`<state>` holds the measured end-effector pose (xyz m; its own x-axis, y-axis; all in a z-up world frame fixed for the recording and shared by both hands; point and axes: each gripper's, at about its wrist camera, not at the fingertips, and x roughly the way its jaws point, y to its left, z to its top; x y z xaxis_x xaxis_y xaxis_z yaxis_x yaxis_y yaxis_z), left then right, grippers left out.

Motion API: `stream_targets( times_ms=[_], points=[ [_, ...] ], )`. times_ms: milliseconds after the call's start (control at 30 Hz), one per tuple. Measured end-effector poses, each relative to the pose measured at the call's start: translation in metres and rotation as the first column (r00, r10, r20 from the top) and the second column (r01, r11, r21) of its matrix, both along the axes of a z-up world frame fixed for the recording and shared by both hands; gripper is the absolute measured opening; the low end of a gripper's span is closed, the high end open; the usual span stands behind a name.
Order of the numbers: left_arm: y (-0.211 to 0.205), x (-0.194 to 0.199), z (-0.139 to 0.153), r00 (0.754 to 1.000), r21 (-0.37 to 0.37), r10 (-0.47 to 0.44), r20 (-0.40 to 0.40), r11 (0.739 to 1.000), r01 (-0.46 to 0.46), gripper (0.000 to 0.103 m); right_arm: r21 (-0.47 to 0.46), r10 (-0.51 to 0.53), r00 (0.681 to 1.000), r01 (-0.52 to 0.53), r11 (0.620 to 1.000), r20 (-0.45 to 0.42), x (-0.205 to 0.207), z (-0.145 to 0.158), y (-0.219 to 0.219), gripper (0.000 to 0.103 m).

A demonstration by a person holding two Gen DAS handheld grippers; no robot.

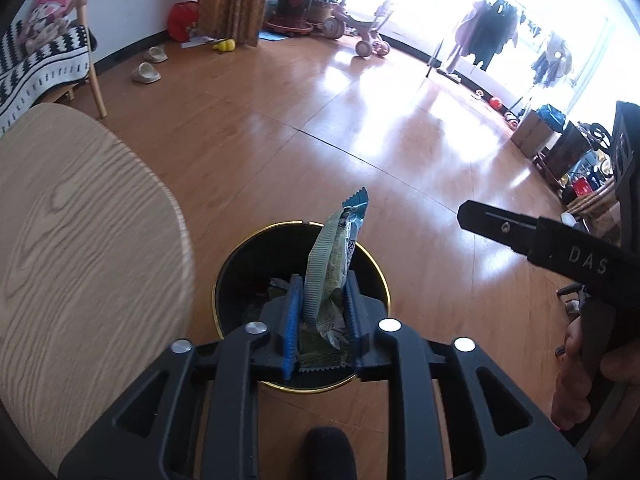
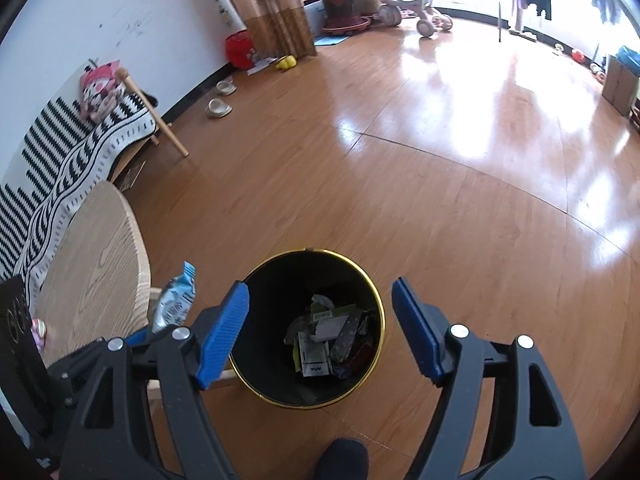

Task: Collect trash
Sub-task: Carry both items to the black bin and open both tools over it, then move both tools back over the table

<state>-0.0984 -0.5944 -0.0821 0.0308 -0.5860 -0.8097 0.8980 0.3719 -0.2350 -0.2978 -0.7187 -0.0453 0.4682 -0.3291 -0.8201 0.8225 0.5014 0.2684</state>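
My left gripper (image 1: 322,292) is shut on a bunch of snack wrappers (image 1: 326,264), a pale green one and a teal one, which stand upright between its blue pads. It hangs right over the black bin with a gold rim (image 1: 379,276). In the right wrist view the same wrappers (image 2: 176,304) show at the left, beside the bin (image 2: 378,308). My right gripper (image 2: 320,286) is open and holds nothing, with its jaws spread above the bin's mouth. Several wrappers (image 2: 332,336) lie at the bin's bottom. One black finger (image 1: 500,226) of the right gripper reaches in from the right.
A round wooden table (image 1: 80,240) stands close on the left of the bin, with a small pink item (image 2: 39,330) on it. A chair with a striped blanket (image 2: 100,140) is behind it. Slippers (image 1: 146,72) lie by the wall. Bare wooden floor stretches beyond.
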Motion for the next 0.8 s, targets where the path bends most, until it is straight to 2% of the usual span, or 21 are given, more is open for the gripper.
stream_targets(
  times_ms=[33,67,100,133,400,533,667,767,800],
  points=[
    [-0.002,0.000,-0.001,1.000,0.000,-0.003,-0.007,1.000,0.003,0.037,0.000,-0.005,1.000,0.005,1.000,0.002,-0.002,0.000,-0.001,0.074],
    [-0.002,0.000,-0.002,1.000,-0.004,-0.001,-0.011,1.000,0.001,0.057,-0.001,-0.008,1.000,0.008,1.000,0.005,-0.004,0.000,-0.003,0.075],
    [-0.001,-0.002,-0.003,1.000,-0.011,0.004,-0.008,1.000,-0.004,0.065,-0.001,-0.010,1.000,0.010,1.000,0.006,-0.006,0.000,-0.004,0.075],
    [0.000,-0.002,-0.002,1.000,-0.021,0.011,0.000,1.000,-0.011,0.069,-0.001,-0.011,1.000,0.011,1.000,0.005,-0.006,0.000,-0.005,0.075],
    [0.018,0.008,0.013,0.999,-0.025,0.048,0.013,0.999,-0.047,0.070,-0.002,0.030,0.999,-0.030,1.000,0.014,0.009,0.006,0.005,0.075],
    [0.047,0.031,0.032,0.991,-0.017,0.130,0.044,0.991,-0.129,0.081,-0.019,0.108,0.994,-0.108,0.994,0.015,0.040,0.017,0.025,0.075],
    [0.090,0.066,0.053,0.968,-0.024,0.242,0.067,0.970,-0.241,0.086,-0.041,0.205,0.979,-0.204,0.978,0.018,0.084,0.030,0.059,0.076],
    [0.136,0.098,0.064,0.935,-0.022,0.343,0.086,0.939,-0.343,0.087,-0.051,0.289,0.957,-0.288,0.956,0.022,0.125,0.039,0.091,0.076],
    [0.158,0.112,0.067,0.917,-0.018,0.387,0.094,0.922,-0.387,0.087,-0.053,0.326,0.945,-0.325,0.944,0.024,0.142,0.042,0.107,0.076]
  ],
)
